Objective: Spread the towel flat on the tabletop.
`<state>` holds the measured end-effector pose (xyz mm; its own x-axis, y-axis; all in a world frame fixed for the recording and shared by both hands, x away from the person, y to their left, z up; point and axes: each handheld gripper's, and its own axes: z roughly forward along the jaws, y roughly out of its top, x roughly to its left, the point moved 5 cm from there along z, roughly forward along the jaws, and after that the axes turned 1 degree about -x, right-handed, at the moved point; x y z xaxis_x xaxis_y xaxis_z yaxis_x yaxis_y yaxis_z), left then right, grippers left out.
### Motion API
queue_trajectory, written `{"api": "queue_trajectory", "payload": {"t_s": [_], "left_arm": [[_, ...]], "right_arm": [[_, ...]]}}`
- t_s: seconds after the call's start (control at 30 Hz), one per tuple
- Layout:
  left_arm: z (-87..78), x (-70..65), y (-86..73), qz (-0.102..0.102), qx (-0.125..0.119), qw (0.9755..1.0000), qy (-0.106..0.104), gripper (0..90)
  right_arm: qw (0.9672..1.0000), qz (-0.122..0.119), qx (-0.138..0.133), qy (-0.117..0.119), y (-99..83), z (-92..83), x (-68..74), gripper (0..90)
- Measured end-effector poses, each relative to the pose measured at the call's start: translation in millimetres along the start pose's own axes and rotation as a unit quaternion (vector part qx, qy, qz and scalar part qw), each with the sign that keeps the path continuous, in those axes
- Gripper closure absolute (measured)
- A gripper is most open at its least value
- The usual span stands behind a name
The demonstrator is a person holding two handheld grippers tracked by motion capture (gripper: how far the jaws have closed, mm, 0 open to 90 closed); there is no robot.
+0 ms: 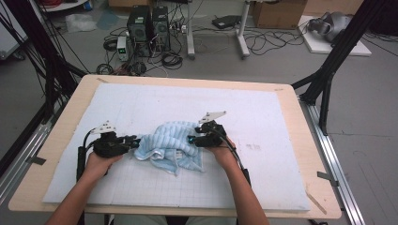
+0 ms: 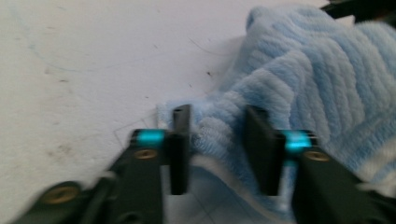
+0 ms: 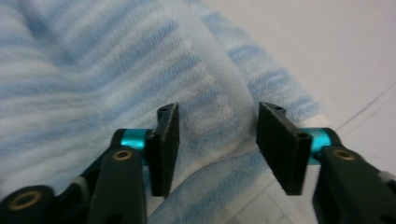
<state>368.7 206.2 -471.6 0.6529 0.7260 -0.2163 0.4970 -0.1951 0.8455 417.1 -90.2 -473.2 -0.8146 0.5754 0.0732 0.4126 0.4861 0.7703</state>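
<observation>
Your left hand-held gripper (image 1: pixel 133 142) lay low over the surface (image 1: pixel 281 140), pointing toward the middle, with its tips at the left edge of the blue towel (image 1: pixel 171 145). In the left gripper view that left hand-held gripper (image 2: pixel 218 149) had a bunched fold of the blue towel (image 2: pixel 303 79) between its two black jaws. The fabric filled most of the gap and met the inner face of each jaw, so the gripper was drawn in on the towel's edge, with the jaws only as far apart as the fold is thick.

Your right hand-held gripper (image 1: pixel 193 139) came in from the other side, pointing left, with its tips at the right side of the crumpled towel. In the right gripper view the right hand-held gripper (image 3: pixel 215 149) had its jaws partly apart. A ridge of the blue towel (image 3: pixel 93 60) ran up between them, but pale gaps showed on both sides of it. The pads were not pressing on the cloth, so this gripper had no hold.

The towel itself lay crumpled in a heap near the middle of the white gridded mat (image 1: pixel 263 168) that covered the surface, directly between your two hands. Its ribbed blue stripes faced up, and a loose corner trailed toward your side.
</observation>
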Motion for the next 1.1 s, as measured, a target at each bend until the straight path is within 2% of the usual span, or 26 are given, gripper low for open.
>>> {"api": "queue_trajectory", "payload": {"t_s": [0.03,0.07,0.17,0.2,0.23,0.27,0.3,0.37,0.47,0.6,0.63,0.7,0.77,0.83,0.87,0.9,0.93,0.97,1.0,1.03,1.07,1.1], "left_arm": [[0.7,0.0,1.3,0.006,-0.001,1.0,0.003,83.9],[0.2,0.6,3.9,0.012,-0.008,0.9999,0.009,85.4],[-5.1,5.5,17.7,0.018,-0.044,0.9985,0.029,85.6],[-7.2,8.6,24.4,0.017,-0.058,0.9976,0.035,85.8],[-7.8,10.5,28.4,0.016,-0.063,0.9971,0.038,85.8],[-7.8,13.6,33.8,0.014,-0.069,0.9967,0.041,85.8],[-7.1,16.9,38.9,0.011,-0.074,0.9962,0.043,85.8],[-3.5,24.4,48.6,0.001,-0.081,0.9954,0.052,85.7],[4.1,37.0,60.1,-0.013,-0.084,0.9944,0.064,85.7],[19.3,48.9,74.7,-0.004,-0.074,0.9936,0.085,85.8],[24.0,52.0,77.4,-0.003,-0.067,0.9941,0.086,85.8],[33.0,60.2,81.9,-0.005,-0.062,0.9934,0.096,85.8],[38.8,66.0,85.3,-0.009,-0.062,0.9926,0.104,86.0],[46.1,71.5,90.6,-0.003,-0.066,0.9912,0.114,86.0],[49.8,73.6,93.1,-0.001,-0.074,0.99,0.12,85.9],[53.8,75.4,95.5,0.0,-0.073,0.9897,0.123,85.9],[57.5,76.1,97.3,0.003,-0.077,0.9887,0.128,85.2],[59.3,76.4,98.2,0.001,-0.081,0.9871,0.138,80.4],[60.3,76.8,98.3,-0.012,-0.085,0.9863,0.141,69.5],[60.7,76.6,97.1,-0.025,-0.084,0.9873,0.133,58.5],[60.8,75.8,95.2,-0.024,-0.075,0.9889,0.126,53.5],[59.6,74.6,92.8,-0.019,-0.068,0.9897,0.125,50.4]], "right_arm": [[0.9999,-0.008,0.003,0.007,-0.4,1.3,0.5,81.0],[0.9998,-0.02,-0.005,0.004,2.7,-0.5,0.3,83.7],[0.9996,-0.023,-0.015,-0.006,8.3,-5.9,-1.1,83.6],[0.9994,-0.023,-0.025,-0.008,11.4,-9.8,-2.3,83.6],[0.9989,-0.022,-0.039,-0.016,14.9,-14.8,-5.6,83.6],[0.9984,-0.016,-0.043,-0.033,19.9,-20.0,-13.3,83.5],[0.9984,-0.016,-0.043,-0.033,19.9,-20.0,-13.3,83.5],[0.9971,-0.011,-0.047,-0.058,27.8,-23.3,-25.9,83.6],[0.9948,-0.001,-0.05,-0.089,43.3,-23.8,-46.3,83.6],[0.9922,-0.004,-0.039,-0.118,63.5,-13.8,-70.1,83.5],[0.9905,-0.006,-0.026,-0.135,71.7,-5.7,-79.9,83.6],[0.9894,-0.006,-0.022,-0.144,75.3,-2.1,-84.4,83.6],[0.9868,-0.006,-0.018,-0.161,81.3,4.5,-93.0,83.6],[0.9829,-0.002,-0.016,-0.183,86.0,10.0,-101.4,83.6],[0.9763,-0.006,-0.016,-0.216,91.8,14.9,-107.5,83.7],[0.9763,-0.006,-0.016,-0.216,91.8,14.9,-107.5,83.7],[0.9721,-0.004,-0.023,-0.234,95.3,16.2,-109.5,83.7],[0.9684,0.003,-0.025,-0.248,98.0,17.7,-111.5,83.6],[0.9642,0.007,-0.022,-0.264,99.2,18.7,-113.5,83.6],[0.9611,0.013,-0.013,-0.275,98.6,20.1,-115.4,83.5],[0.9603,0.024,-0.007,-0.278,96.3,21.4,-116.0,81.2],[0.9598,0.032,-0.003,-0.279,94.0,22.0,-116.8,73.8]]}}
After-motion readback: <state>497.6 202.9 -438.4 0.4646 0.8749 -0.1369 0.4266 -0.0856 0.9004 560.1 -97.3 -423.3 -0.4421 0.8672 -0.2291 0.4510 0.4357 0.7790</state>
